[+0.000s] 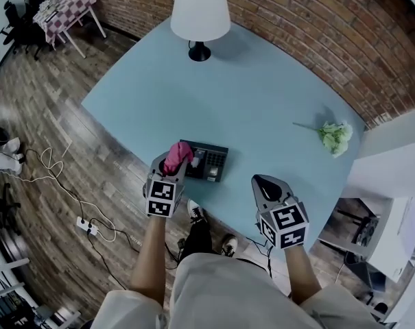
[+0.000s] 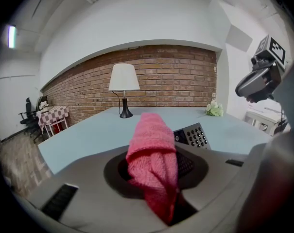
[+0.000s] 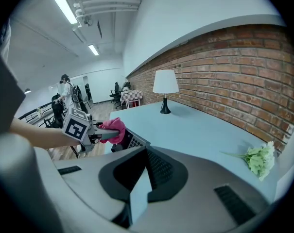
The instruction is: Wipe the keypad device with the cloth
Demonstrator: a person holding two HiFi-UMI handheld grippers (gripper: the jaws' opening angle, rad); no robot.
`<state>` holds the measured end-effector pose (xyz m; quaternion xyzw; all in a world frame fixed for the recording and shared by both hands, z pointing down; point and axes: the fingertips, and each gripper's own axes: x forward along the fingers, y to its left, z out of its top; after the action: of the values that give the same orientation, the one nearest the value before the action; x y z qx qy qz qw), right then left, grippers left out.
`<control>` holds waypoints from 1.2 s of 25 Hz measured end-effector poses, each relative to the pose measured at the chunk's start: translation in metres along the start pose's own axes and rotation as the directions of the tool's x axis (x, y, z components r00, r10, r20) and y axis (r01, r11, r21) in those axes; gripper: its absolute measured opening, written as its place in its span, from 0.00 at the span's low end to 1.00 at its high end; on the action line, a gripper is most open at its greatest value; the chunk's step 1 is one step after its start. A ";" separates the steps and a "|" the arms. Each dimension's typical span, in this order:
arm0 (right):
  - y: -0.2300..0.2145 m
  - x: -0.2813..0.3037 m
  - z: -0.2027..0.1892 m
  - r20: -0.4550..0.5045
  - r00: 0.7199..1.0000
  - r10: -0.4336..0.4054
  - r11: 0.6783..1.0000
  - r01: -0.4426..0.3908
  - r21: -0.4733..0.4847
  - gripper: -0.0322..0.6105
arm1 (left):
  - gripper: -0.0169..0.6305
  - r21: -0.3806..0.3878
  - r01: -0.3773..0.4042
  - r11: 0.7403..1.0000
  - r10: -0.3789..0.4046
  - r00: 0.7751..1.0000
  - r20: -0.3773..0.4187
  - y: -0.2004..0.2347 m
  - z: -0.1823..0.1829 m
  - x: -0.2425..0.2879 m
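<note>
The black keypad device (image 1: 210, 162) lies on the light blue counter (image 1: 262, 112), close to the counter's 6 o'clock edge, with its buttons facing up. At its 9 o'clock end sits a pink knitted cloth (image 1: 178, 155), bunched into a roll and overlapping that end of the device from where I stand; whether it actually presses on the casing I cannot tell. The left gripper (image 1: 173, 164) has its jaws closed on the cloth, which fills the space between them and hangs down past them. The right gripper (image 1: 263, 181) hovers near the device at about 4 o'clock, apart from it, over the counter's near edge. Its jaws stand only a narrow slit apart with nothing between them.

Farther out, at 12 o'clock from the device and well apart from it, a lamp with a white shade and black foot (image 1: 199, 12) stands upright on the counter. At about 2 o'clock, near the far corner, lies a small bunch of white flowers with green stems (image 1: 336, 137). A red brick wall (image 1: 296, 33) runs behind the counter, and at 8 o'clock a white power strip (image 1: 87, 226) lies on the wooden floor (image 1: 49, 115)
</note>
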<state>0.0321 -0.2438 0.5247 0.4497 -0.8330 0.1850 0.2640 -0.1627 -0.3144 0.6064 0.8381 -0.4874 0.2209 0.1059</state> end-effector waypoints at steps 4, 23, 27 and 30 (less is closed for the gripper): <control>0.002 -0.004 -0.005 -0.018 1.000 0.002 1.000 -0.003 -0.023 0.05 | 0.27 -0.037 -0.013 0.999 0.013 1.000 0.014 -0.002 -0.014 0.000; 0.012 -0.008 -0.006 -0.021 0.999 0.029 0.999 -0.030 -0.033 0.05 | 0.27 -0.086 -0.010 0.996 0.005 0.998 -0.056 -0.033 -0.101 -0.019; 0.012 -0.011 -0.008 -0.021 0.999 0.028 0.999 -0.029 -0.031 0.05 | 0.27 -0.092 -0.023 0.995 0.016 0.997 -0.080 -0.032 -0.104 -0.017; 0.013 -0.013 -0.008 -0.014 1.000 0.027 0.999 -0.028 -0.024 0.05 | 0.27 -0.099 -0.011 0.995 0.002 0.997 -0.084 -0.035 -0.098 -0.021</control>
<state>0.0295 -0.2237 0.5225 0.4336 -0.8394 0.1815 0.2727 -0.1680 -0.2420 0.6839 0.8203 -0.4957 0.2315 0.1669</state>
